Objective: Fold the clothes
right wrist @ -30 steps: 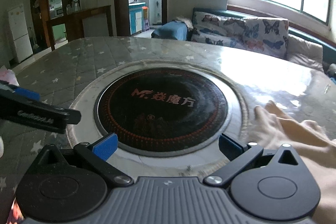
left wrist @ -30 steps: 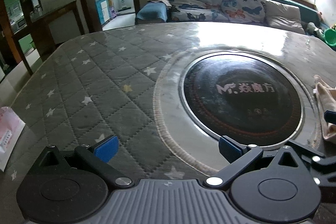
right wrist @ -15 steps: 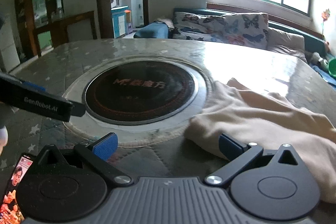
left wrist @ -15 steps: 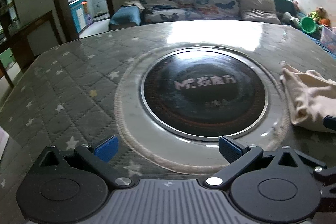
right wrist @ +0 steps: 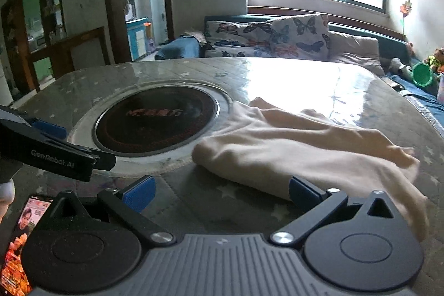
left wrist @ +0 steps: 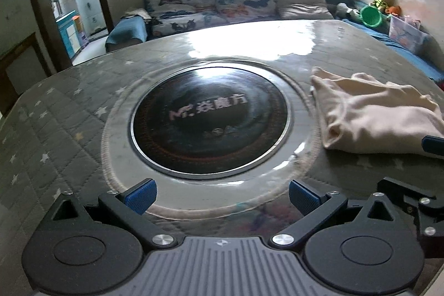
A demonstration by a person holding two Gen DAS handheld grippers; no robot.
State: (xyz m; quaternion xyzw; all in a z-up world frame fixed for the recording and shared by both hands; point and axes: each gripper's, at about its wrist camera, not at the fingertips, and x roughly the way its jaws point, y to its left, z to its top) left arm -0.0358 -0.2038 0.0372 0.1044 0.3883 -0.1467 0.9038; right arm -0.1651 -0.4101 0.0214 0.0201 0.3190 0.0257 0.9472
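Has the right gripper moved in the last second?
Yes. In its own view the cooktop has slid left and the cloth has come in, so the right gripper swung right, toward the cloth.

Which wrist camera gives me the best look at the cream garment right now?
The right wrist view: the cream garment lies crumpled across the frame's middle, nearly whole. The left wrist view shows it only at the right edge, partly cut off.

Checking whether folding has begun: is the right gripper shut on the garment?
No. The right gripper is open over the table, and the garment lies free.
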